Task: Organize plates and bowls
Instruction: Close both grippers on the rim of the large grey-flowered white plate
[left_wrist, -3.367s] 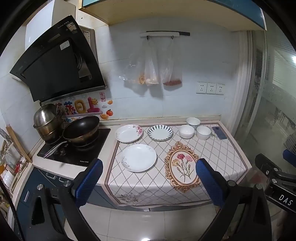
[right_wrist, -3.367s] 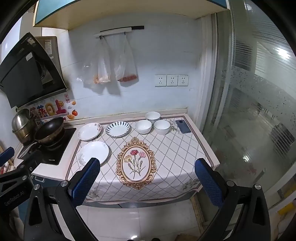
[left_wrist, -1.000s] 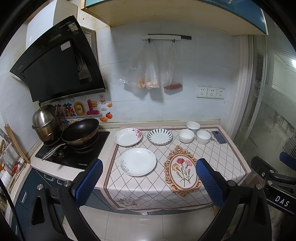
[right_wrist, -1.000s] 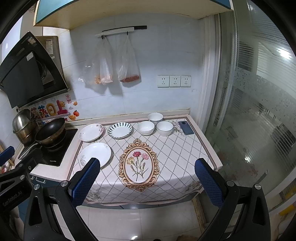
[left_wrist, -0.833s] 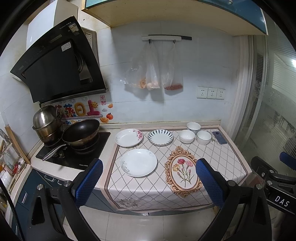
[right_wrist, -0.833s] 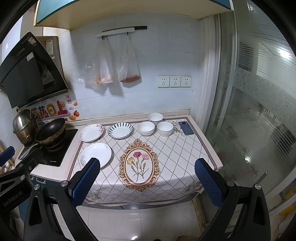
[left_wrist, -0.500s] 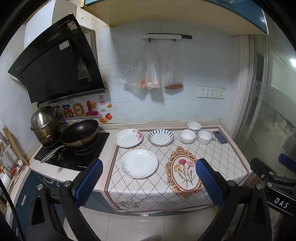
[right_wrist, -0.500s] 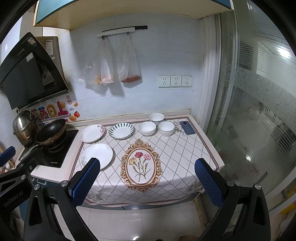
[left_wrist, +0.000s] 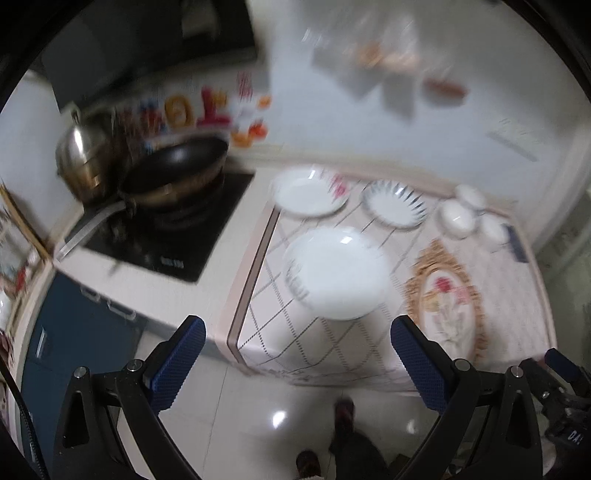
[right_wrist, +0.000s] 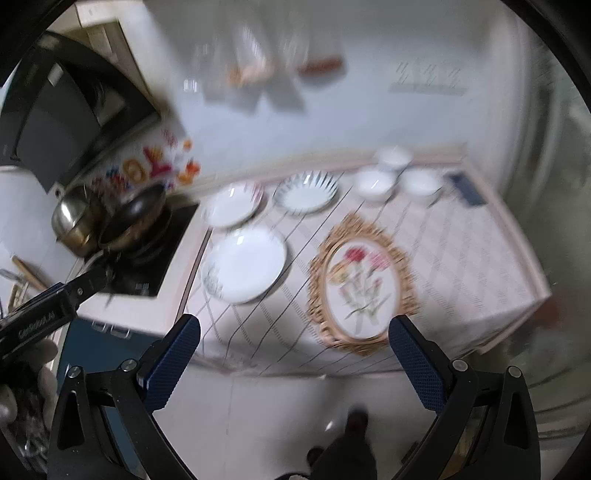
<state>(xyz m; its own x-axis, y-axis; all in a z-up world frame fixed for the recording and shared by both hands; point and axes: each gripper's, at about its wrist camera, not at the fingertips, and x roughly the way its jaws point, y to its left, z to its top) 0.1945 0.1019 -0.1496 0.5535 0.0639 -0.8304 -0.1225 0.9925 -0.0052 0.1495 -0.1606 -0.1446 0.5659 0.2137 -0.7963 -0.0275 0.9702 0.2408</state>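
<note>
— Where are the dishes?

— Three plates, the big white plate (left_wrist: 338, 271) nearest, and three bowls (right_wrist: 373, 183) sit apart on the worktop (right_wrist: 461, 251). Nothing's stacked.

— Tongs?

— My left tongs (left_wrist: 297, 363) and right tongs (right_wrist: 295, 360) both gape wide, empty, short of the edge.

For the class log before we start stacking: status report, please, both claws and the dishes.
Left claw open, empty. Right claw open, empty. Three plates and three bowls on the cloth, untouched. Nothing in the way; views blurred.
</note>
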